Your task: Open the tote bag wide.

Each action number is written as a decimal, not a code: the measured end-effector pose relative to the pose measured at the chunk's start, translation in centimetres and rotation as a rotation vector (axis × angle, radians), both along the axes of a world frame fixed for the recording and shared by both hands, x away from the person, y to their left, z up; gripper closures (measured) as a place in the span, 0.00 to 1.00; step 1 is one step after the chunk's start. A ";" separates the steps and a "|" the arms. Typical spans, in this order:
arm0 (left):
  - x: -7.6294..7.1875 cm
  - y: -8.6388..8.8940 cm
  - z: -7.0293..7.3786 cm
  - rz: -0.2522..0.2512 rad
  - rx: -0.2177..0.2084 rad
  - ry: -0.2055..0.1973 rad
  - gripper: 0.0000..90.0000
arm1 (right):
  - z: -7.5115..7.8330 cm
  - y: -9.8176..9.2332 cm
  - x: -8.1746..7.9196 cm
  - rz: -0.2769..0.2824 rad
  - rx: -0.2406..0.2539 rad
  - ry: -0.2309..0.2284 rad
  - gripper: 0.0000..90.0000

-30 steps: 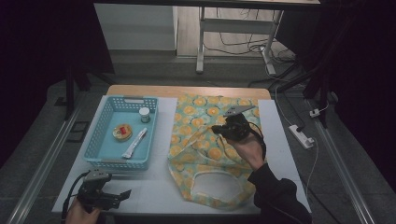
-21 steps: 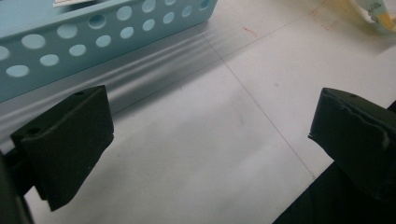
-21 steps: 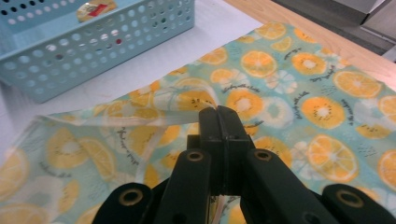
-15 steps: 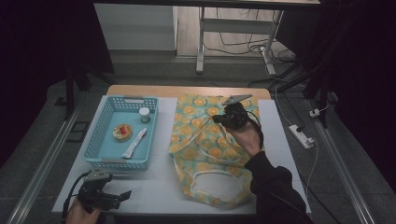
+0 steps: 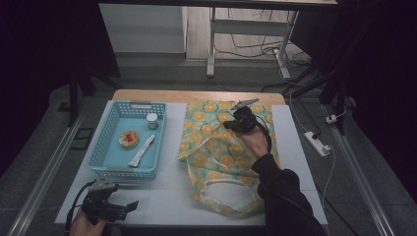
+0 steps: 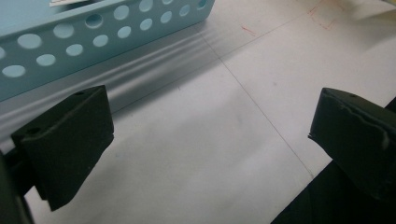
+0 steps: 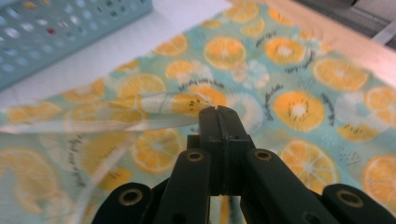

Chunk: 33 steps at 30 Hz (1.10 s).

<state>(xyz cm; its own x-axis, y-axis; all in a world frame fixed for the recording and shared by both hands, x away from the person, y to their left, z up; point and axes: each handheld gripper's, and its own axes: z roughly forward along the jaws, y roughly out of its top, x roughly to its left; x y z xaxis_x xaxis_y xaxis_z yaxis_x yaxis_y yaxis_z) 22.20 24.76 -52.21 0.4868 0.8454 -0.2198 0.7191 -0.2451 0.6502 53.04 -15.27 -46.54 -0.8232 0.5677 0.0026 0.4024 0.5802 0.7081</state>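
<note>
While the left tool gapes over bare table, the right tool pinches the cloth's lifted edge — basket well apart.

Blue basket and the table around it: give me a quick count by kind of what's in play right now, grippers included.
Baskets: 1, blue basket
Items in it: 3, small jar, round yellow-red piece, white packet
Cloth bags: 1, orange-print bag
Grippers: 2, left gripper, right gripper
Total: 7

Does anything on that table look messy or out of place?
Only the orange-slice printed fabric bag: it lies rumpled, one fold lifted by the right gripper, whose fingers are pinched shut on it. The blue perforated plastic basket sits tidy, nothing spilled.
</note>
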 end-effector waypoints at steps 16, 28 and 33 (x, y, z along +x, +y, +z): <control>0.0 -0.1 0.0 -0.004 0.005 0.003 0.00 | -4.8 0.0 0.5 -0.036 -0.032 0.038 0.97; 0.0 -0.1 0.0 -0.004 0.008 0.004 0.00 | -1.9 -1.1 -0.5 -0.041 0.075 0.064 0.61; 0.1 -0.1 0.0 -0.004 0.010 0.006 0.00 | -1.1 -1.3 -1.4 -0.022 0.098 0.073 0.53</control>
<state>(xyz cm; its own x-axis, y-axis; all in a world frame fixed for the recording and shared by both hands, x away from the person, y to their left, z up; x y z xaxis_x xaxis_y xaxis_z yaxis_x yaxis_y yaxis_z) 22.25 24.64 -52.24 0.4887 0.8456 -0.2148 0.7223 -0.2541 0.6433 51.60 -16.54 -47.67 -0.8060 0.5800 0.1183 0.4670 0.5003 0.7291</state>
